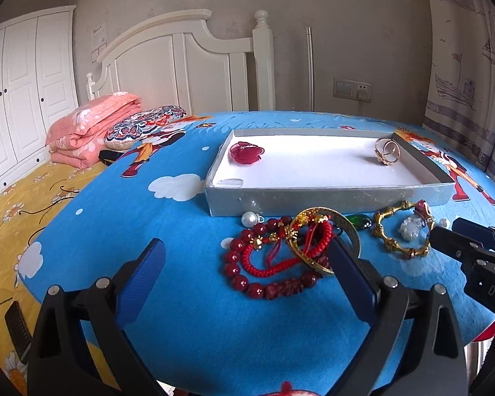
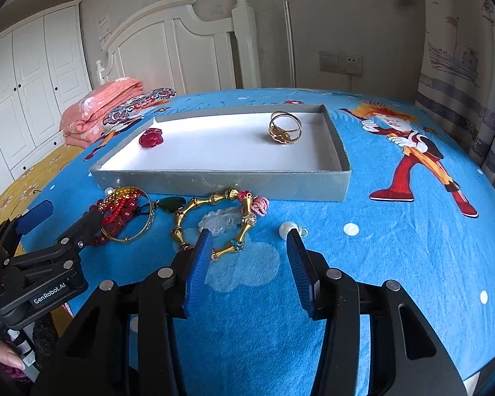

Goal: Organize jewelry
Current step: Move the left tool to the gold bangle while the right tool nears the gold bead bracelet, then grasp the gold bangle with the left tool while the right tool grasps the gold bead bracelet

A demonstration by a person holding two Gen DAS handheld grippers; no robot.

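A grey tray [image 1: 313, 198] [image 2: 214, 181] with a white floor holds a red flower piece [image 1: 246, 152] [image 2: 151, 137] and a gold ring [image 1: 386, 151] [image 2: 284, 128]. In front of it lie a red bead bracelet [image 1: 244, 277], a red cord with a gold bangle [image 1: 316, 250] [image 2: 128, 217], a green stone [image 1: 361, 221] [image 2: 171, 203], a gold bamboo bracelet [image 1: 399, 234] [image 2: 214, 221] around a clear crystal [image 2: 219, 221], and two pearls [image 1: 250, 219] [image 2: 285, 230]. My left gripper [image 1: 247, 257] is open over the red bracelet. My right gripper [image 2: 249, 241] is open beside the bamboo bracelet.
The table has a blue cartoon cloth [image 2: 396, 264]. A bed with a yellow sheet [image 1: 3, 217], a pink quilt [image 1: 89, 128] and a patterned pillow [image 1: 145, 125] stands to the left. A white wardrobe [image 1: 19, 92] is behind it.
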